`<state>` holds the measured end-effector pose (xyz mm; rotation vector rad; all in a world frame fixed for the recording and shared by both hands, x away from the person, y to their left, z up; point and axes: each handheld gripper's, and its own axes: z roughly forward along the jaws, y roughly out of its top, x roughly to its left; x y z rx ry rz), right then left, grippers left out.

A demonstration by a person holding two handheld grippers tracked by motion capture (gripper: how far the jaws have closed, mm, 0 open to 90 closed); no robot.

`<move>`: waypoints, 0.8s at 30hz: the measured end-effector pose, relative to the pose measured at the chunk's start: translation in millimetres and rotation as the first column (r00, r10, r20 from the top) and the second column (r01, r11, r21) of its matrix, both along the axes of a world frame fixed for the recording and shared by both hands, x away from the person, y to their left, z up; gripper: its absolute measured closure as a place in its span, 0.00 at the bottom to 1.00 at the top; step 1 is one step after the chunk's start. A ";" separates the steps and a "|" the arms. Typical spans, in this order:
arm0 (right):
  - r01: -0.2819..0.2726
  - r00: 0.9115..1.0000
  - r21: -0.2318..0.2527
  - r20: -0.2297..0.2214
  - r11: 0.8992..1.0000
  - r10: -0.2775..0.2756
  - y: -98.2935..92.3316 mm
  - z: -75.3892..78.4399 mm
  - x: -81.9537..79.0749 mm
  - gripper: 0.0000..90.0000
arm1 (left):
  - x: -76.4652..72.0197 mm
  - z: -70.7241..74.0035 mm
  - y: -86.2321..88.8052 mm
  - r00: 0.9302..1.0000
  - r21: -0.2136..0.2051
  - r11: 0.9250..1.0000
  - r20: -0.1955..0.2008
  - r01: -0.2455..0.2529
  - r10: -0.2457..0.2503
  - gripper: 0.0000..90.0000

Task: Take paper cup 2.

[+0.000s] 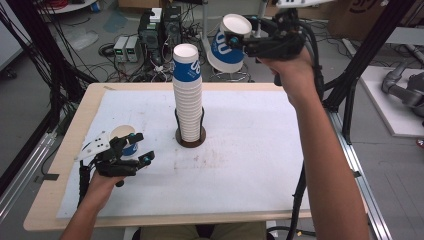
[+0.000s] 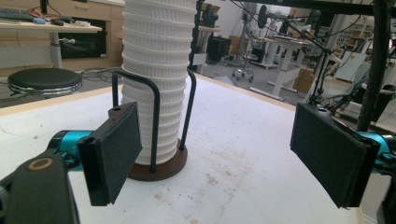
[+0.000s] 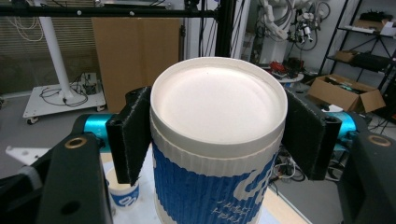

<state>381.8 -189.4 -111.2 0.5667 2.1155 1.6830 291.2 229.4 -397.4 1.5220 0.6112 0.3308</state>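
- My right gripper is up in the air, past the far edge of the table.
- Its two black jaws squeeze a blue and white paper cup from both sides, near the cup's bottom end.
- The cup is tipped, with its flat white bottom facing my right gripper's camera.
- A tall stack of cups stands upright in a round brown holder with thin black bars, in the middle of the table.
- My left gripper sits low by the table's left side.
- Its jaws are wide apart and hold nothing.
- One small cup stands just behind my left gripper.
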 end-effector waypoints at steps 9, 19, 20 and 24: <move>-0.009 0.998 -0.034 -0.054 0.999 0.007 -33.0 -47.7 -12.1 0.34 | -0.9 -2.0 -9.7 1.000 0.017 1.000 -0.001 0.024 -0.024 0.18; -0.052 0.993 -0.076 -0.110 0.996 0.043 -42.8 -110.4 -23.6 0.34 | -2.5 -3.1 -17.0 0.999 0.023 0.999 0.002 0.041 -0.041 0.18; -0.052 0.992 -0.075 -0.114 0.996 0.044 -43.1 -114.4 -24.0 0.34 | -2.6 -3.2 -17.8 0.999 0.023 0.999 0.003 0.042 -0.042 0.18; -0.052 0.992 -0.070 -0.118 0.996 0.043 -46.1 -136.8 -27.4 0.34 | -3.0 -3.9 -20.2 0.999 0.025 0.999 0.002 0.048 -0.048 0.18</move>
